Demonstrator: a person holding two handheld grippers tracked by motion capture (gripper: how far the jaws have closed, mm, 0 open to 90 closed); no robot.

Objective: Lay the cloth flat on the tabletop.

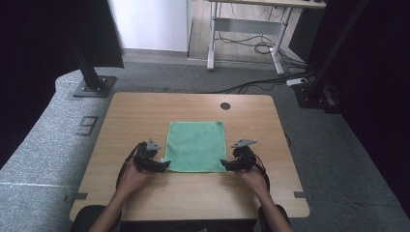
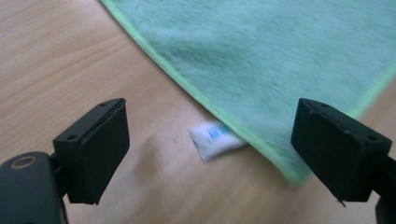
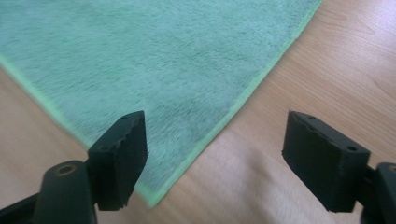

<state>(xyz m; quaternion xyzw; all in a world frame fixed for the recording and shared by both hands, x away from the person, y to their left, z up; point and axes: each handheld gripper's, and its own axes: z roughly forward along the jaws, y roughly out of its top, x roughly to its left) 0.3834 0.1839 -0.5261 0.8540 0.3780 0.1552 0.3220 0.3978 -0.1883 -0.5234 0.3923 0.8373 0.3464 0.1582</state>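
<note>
The left claw sits at the near left corner of a green cloth in the high view, its jaws pointing inward at the corner; the right claw mirrors it at the near right corner; the cloth lies flat and square in the middle of a wooden table; a person's hands come in from the near edge, one on each claw; a dark round hole marks the table beyond the cloth.

In the left claw's view, the left claw stands open with nothing gripped; the cloth's corner lies on the wood between the jaws, closer to the right-hand one; a small white tag sticks out from under the cloth's hem, flat on the table.

In the right claw's view, the right claw is open, clear of the fabric; the cloth spreads ahead, its corner just beside the left-hand jaw.
</note>
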